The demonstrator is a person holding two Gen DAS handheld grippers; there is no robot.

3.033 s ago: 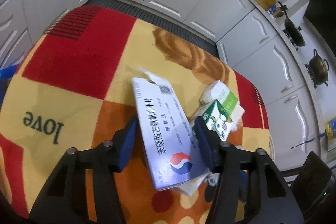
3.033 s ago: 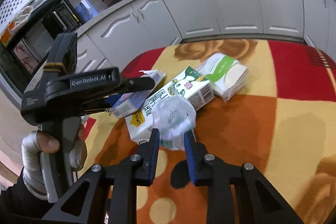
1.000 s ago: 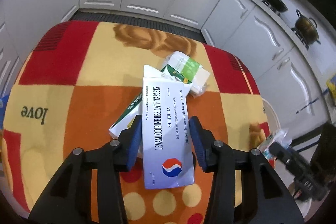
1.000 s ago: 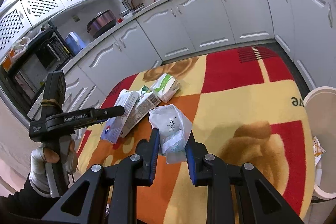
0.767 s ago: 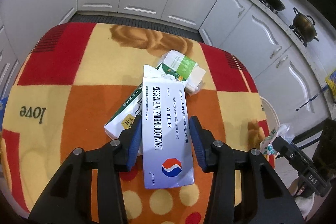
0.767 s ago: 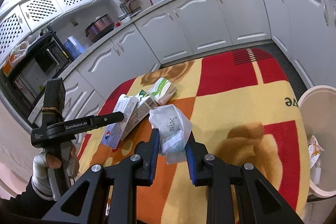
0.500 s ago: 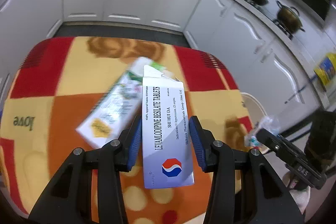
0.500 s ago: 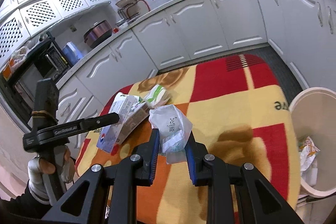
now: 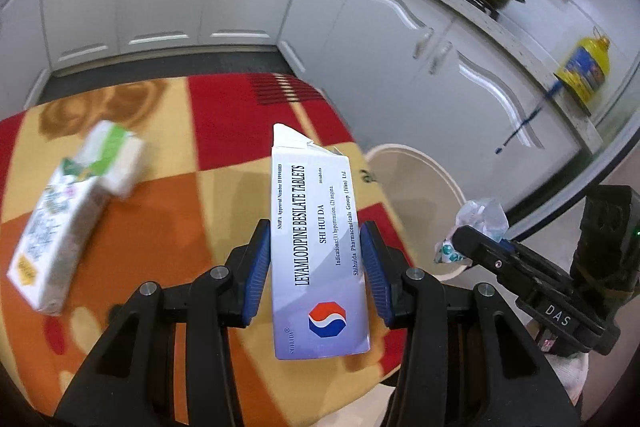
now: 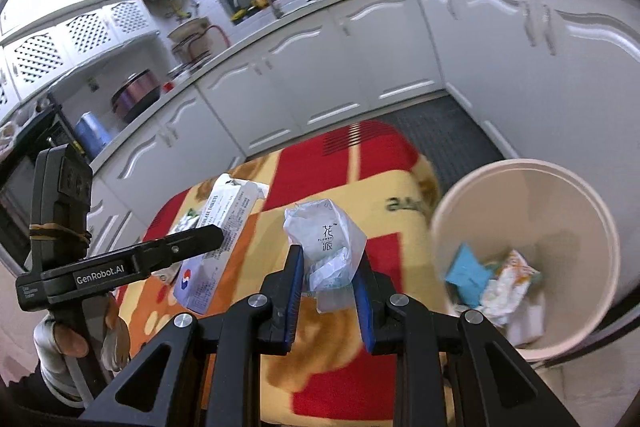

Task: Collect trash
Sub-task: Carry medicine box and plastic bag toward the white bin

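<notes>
Left wrist view
Left claw (image 9: 316, 263): lower centre of the frame, blue pads clamped on the long sides of a flat white cardboard tablet box with a red-and-blue emblem (image 9: 318, 251), which stands up out of the jaws with a torn top flap.
Table (image 9: 224, 115): covered by a red, yellow and orange checked cloth, filling the left and centre of the frame.
Left on the table: a white printed carton with a yellow label (image 9: 48, 235) at mid left, blurred, and a white-and-green paper pack (image 9: 114, 157) touching its far end.
Bin: a round cream plastic waste bin (image 9: 424, 171) just right of the table's edge, right of centre.
Right claw (image 9: 460, 247): at the right edge, holding a crumpled translucent white plastic wrapper (image 9: 478, 219) in front of the bin's rim.

Right wrist view
Right claw (image 10: 329, 287): lower centre, pinched tight on the wrapper (image 10: 326, 239), which bulges above the pads.
Bin (image 10: 472, 195): right half of the frame, open top, with blue and white scraps lying at the bottom.
Left claw (image 10: 216, 237): at left, gripped by a gloved hand (image 10: 76, 343), carrying the tablet box (image 10: 212, 251) over the table (image 10: 360, 163).
</notes>
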